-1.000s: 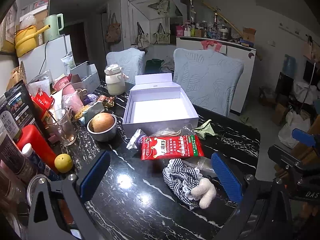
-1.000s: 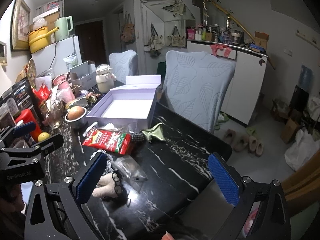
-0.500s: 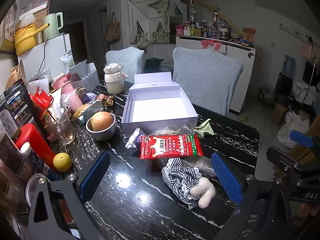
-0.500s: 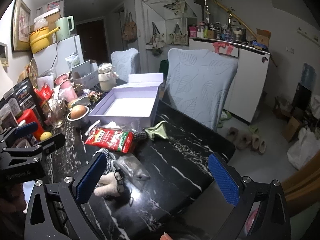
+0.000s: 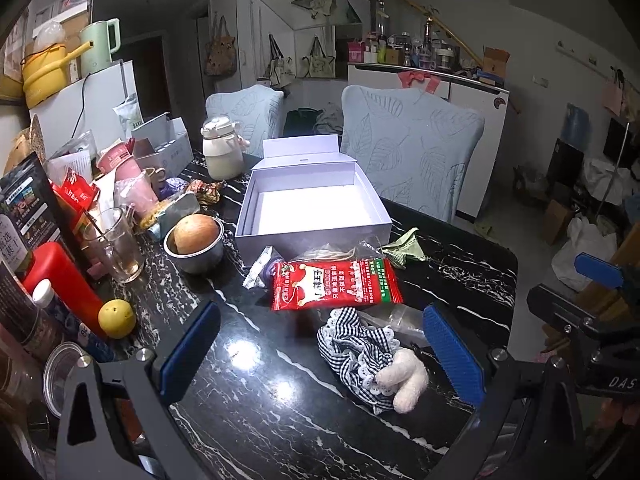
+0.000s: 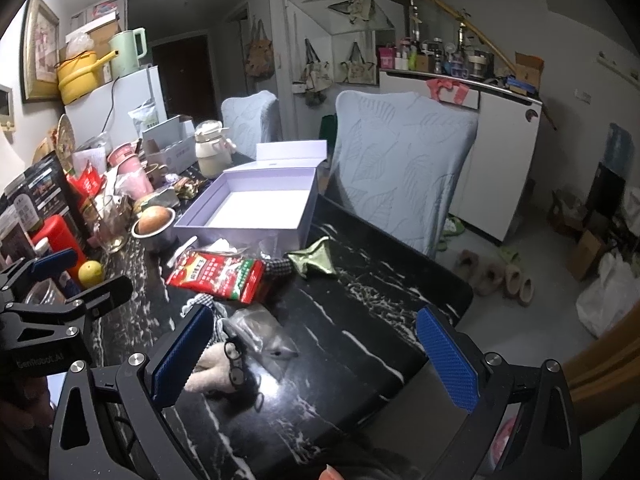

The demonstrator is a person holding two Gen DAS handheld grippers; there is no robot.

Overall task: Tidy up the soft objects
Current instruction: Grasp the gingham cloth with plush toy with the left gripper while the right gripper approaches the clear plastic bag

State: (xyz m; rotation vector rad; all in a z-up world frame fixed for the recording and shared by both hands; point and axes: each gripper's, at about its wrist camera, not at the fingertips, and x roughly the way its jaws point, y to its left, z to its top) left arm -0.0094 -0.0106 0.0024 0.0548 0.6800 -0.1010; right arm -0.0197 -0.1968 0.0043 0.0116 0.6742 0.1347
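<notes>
Black marbled tabletop (image 5: 256, 408) noted; white open box (image 5: 308, 204) at its far side; red snack packet (image 5: 334, 284) just in front of box; plush toy in checked cloth (image 5: 372, 356) nearer than packet, lying flat; left gripper (image 5: 320, 350) spread wide, holding nothing; right gripper (image 6: 316, 354) likewise spread, unladen.

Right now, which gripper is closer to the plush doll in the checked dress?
Right. The right gripper has its left finger beside the plush doll; the left gripper hangs back, the doll nearer its right finger.
</notes>
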